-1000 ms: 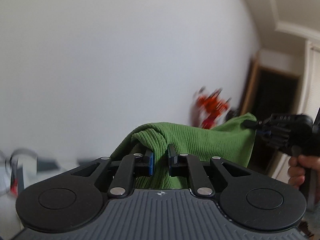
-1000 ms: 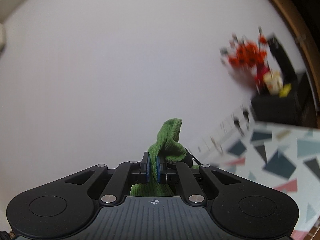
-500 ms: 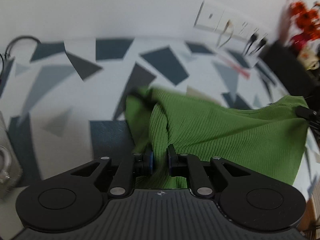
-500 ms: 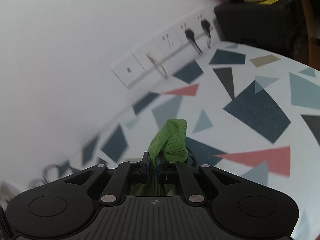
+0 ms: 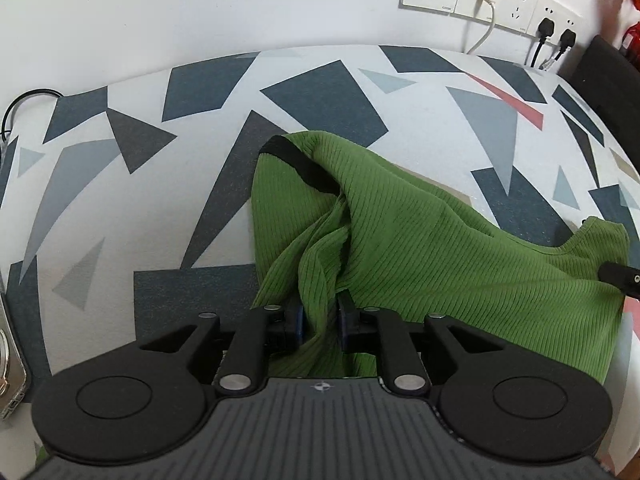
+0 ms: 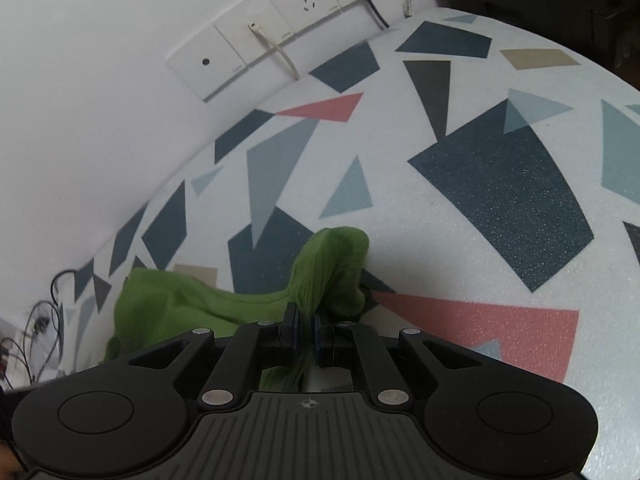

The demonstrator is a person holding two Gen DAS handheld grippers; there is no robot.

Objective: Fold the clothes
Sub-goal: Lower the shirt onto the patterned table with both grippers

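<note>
The green ribbed garment (image 5: 420,240) is gripped by both closed grippers, left (image 5: 320,316) and right (image 6: 306,330), over the patterned table (image 5: 320,92), and is seemingly to be lowered flat and evenly.

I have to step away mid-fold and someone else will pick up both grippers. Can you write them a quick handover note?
Left gripper: shut on a bunched edge of the green ribbed knit garment.
Right gripper: shut on another bunched part of it.
The garment lies partly spread on the patterned tabletop, its black-trimmed edge farthest from the grippers.
Done: garment gripped in two places.
Left: lay it flat, smooth it, make the folds.
</note>
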